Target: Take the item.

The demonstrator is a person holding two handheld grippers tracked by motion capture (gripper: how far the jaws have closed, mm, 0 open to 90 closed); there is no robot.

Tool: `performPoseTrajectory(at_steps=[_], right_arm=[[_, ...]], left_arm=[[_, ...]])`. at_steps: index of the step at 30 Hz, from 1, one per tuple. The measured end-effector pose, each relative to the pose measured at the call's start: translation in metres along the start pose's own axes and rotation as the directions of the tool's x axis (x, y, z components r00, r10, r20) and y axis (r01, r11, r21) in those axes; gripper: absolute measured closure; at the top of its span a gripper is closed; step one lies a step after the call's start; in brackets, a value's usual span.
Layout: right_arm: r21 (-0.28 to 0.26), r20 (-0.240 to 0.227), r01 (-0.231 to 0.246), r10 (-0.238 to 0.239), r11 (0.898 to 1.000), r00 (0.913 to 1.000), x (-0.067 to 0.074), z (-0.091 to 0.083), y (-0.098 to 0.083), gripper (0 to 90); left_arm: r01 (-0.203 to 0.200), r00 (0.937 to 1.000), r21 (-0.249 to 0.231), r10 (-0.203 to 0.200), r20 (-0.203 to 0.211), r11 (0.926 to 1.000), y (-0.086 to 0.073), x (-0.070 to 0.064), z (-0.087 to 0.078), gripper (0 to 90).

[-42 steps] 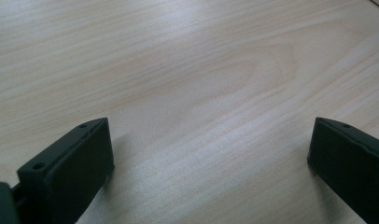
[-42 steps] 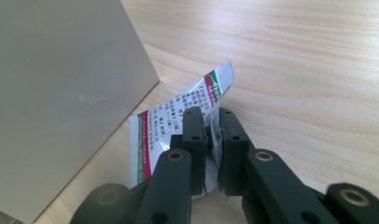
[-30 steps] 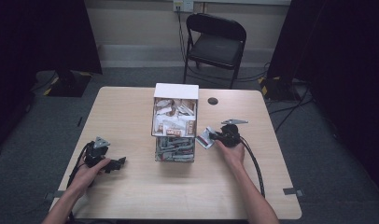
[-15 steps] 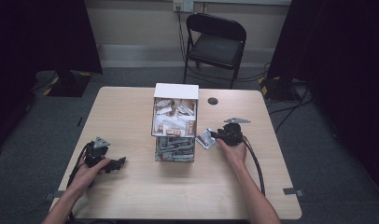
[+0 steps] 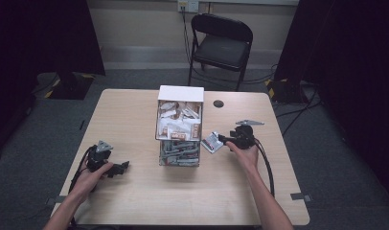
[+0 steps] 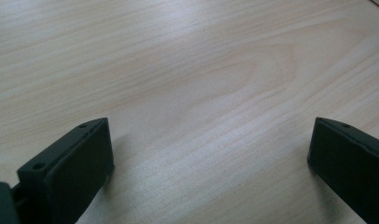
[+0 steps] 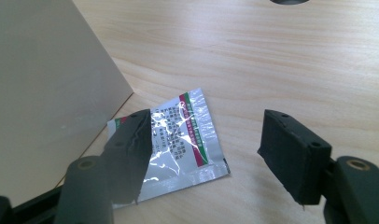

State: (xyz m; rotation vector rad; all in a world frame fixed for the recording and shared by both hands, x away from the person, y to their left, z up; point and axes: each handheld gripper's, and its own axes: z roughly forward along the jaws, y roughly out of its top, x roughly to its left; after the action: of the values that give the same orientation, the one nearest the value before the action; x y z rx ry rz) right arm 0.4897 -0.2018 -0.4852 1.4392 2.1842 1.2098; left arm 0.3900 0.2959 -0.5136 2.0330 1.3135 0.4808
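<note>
Right gripper [image 7: 204,154] jaws wide, nothing held, straddling foil sachet [image 7: 185,140] flat beside box [image 5: 180,125], probably lining up a pick; left gripper [image 6: 211,163] open, idle near table [image 5: 135,201] left edge

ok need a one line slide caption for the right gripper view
Right gripper with jaws open over a silver foil packet lying flat on the wooden table beside the box.

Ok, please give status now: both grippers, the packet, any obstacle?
Left hand-held gripper open over bare table. Right hand-held gripper open around silver foil packet, flat on wooden table. Beige box wall close beside.
</note>
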Motion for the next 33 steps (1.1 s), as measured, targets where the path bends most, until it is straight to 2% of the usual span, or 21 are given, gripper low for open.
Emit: performPoseTrajectory(at_steps=[2, 12, 17, 25, 30, 33], right_arm=[[-0.003, 0.004, -0.002, 0.002, 1.000, 1.0000, 0.001, -0.004, 0.001, 28.5], [-0.018, 0.006, -0.019, 0.019, 1.000, 0.9998, 0.004, -0.030, 0.005, 16.5], [-0.046, 0.001, -0.026, 0.026, 0.999, 0.9997, 0.005, -0.041, 0.002, 15.4], [-0.042, 0.013, -0.029, 0.029, 0.999, 0.9995, 0.004, -0.063, -0.005, 15.0], [-0.036, 0.047, -0.019, 0.021, 0.999, 0.9987, 0.005, -0.079, -0.008, 15.3], [-0.035, 0.093, 0.008, -0.005, 0.999, 0.9957, 0.008, -0.089, -0.012, 15.3]], left_arm=[[0.000, 1.0000, 0.001, 0.000, 0.000, 1.0000, 0.000, 0.000, 0.000, 0.0], [0.000, 1.0000, 0.000, 0.000, 0.000, 1.0000, 0.000, 0.000, 0.000, 0.0], [0.000, 1.0000, 0.001, 0.000, 0.001, 1.0000, 0.000, 0.000, 0.000, 0.0], [0.000, 1.0000, 0.000, 0.000, 0.000, 1.0000, 0.000, 0.000, 0.000, 0.0], [0.000, 1.0000, 0.000, 0.000, 0.001, 1.0000, 0.000, 0.000, 0.000, 0.0], [0.000, 1.0000, 0.000, 0.000, 0.001, 1.0000, 0.000, 0.000, 0.000, 0.0]])
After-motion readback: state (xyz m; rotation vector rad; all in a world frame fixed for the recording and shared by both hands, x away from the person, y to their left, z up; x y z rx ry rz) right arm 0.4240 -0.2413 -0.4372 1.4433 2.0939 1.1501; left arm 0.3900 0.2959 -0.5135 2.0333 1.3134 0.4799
